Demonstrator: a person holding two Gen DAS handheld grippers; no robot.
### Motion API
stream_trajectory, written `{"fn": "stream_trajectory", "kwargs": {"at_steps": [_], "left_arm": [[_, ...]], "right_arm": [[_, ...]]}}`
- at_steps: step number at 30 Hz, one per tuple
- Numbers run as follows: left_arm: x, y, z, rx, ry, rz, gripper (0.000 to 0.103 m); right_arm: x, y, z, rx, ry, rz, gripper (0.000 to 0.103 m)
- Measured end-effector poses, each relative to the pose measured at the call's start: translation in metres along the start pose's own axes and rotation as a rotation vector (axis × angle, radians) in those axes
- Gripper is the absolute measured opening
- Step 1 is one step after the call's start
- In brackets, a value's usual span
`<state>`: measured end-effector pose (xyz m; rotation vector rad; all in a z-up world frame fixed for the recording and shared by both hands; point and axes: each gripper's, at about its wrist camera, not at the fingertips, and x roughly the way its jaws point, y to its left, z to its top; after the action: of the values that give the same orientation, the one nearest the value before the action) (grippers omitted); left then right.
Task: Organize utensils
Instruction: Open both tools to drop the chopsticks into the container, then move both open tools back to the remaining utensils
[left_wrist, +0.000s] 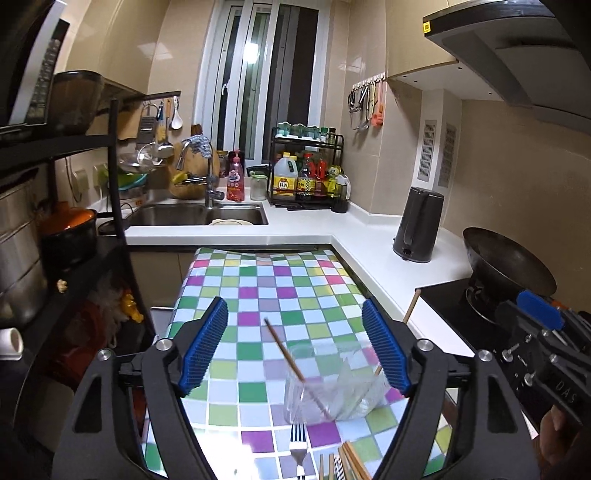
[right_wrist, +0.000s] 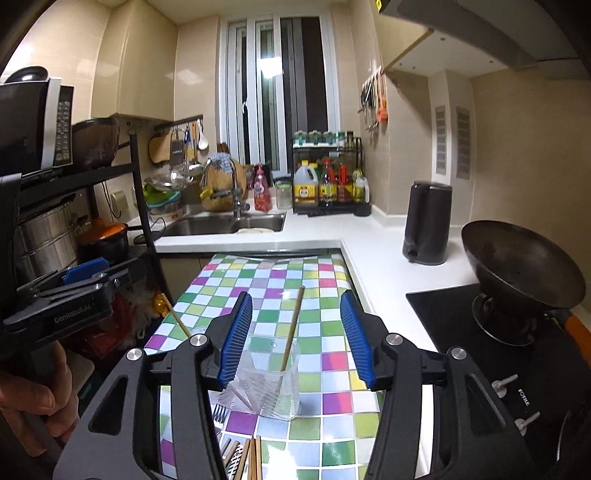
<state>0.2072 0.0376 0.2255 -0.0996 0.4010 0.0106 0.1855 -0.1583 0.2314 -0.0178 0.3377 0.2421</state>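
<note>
Sorting step, mid-way. Both claws wide open, holding nothing: left claw, right claw. Cup upright on checkered counter, one chopstick inside. Fork and loose chopsticks lying just before cup. Next, probably: grab another, drop in cup.

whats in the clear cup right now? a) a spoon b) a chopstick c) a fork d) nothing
b: a chopstick leans inside the cup, while the fork lies on the table in front of it; both grippers, left and right, are open and hold nothing.
</note>
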Motion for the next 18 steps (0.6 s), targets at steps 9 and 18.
{"fn": "stream_trajectory", "kwargs": {"at_steps": [9, 18], "left_arm": [[-0.043, -0.005, -0.077, 0.042, 0.033, -0.028, 0.075], [-0.058, -0.001, -0.166, 0.066, 0.056, -0.023, 0.054]], "right_arm": [[-0.05, 0.003, -0.054, 0.012, -0.069, -0.023, 0.054], [-0.064, 0.006, -0.126, -0.011, -0.015, -0.056, 0.055]]}}
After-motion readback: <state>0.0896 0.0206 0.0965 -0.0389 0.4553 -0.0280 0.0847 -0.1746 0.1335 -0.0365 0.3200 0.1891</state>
